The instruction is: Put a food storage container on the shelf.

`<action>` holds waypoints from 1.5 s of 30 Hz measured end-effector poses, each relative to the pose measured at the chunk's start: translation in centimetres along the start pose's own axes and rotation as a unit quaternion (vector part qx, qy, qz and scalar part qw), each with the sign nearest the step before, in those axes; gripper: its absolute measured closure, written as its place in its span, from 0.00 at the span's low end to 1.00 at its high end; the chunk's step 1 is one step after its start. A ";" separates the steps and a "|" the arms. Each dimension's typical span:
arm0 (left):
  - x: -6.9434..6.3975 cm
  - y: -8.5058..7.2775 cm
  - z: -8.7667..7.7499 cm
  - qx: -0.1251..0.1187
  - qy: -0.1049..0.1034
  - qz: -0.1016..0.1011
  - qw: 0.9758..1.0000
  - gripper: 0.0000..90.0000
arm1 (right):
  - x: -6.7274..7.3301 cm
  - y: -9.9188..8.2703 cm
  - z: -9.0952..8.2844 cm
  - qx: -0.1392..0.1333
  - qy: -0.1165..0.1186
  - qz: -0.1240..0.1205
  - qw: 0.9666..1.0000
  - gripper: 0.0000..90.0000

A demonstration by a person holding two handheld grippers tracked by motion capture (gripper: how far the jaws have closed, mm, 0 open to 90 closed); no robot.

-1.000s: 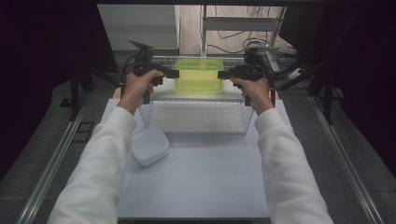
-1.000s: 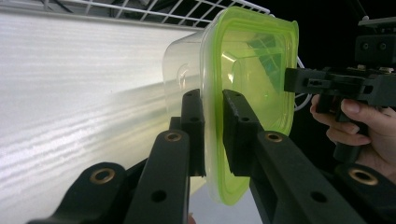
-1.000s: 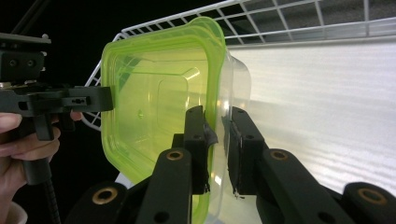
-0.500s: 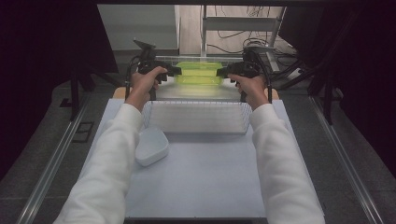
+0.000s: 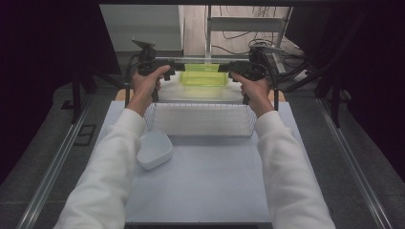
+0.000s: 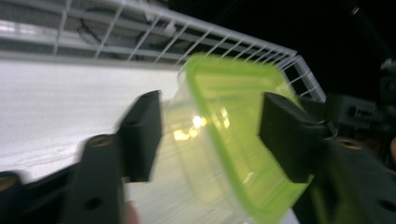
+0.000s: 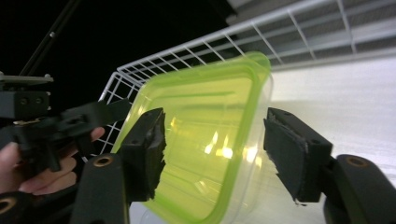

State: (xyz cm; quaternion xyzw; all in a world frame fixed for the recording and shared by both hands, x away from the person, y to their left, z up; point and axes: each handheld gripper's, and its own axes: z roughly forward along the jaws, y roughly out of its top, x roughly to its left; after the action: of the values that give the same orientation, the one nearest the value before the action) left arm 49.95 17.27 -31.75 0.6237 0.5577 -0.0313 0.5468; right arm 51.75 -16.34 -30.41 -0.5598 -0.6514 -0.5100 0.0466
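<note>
A clear container with a lime-green rim sits at the far end of a white wire basket. My left gripper is at its left end and my right gripper at its right end. Both pairs of jaws have just been opening and now stand wide. In the left gripper view the container lies tilted between the jaws of the left gripper, and the pads stand off it. The right gripper view has the container between the spread jaws of the right gripper. I cannot tell whether it rests on the basket floor.
A white lid lies on the pale table to the left, just in front of the basket. Metal rails run along both sides of the table. The basket's wire wall rises close behind the container.
Both grippers' jaws have spread away from the container's ends. The hands edged slightly toward the far end of the basket, and the container looks lower and flatter than a second ago.
</note>
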 end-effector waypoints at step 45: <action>-2.2 -23.2 -10.2 0.049 0.011 0.170 0.984 0.30 | -3.6 -19.9 -11.4 0.010 0.023 -0.217 0.976 0.24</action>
State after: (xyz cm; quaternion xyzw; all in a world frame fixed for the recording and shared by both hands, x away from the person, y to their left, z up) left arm 26.36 18.06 -41.28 0.7355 0.4474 0.0419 0.5070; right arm 31.85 -24.03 -39.48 -0.3923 -0.7616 -0.5139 -0.0445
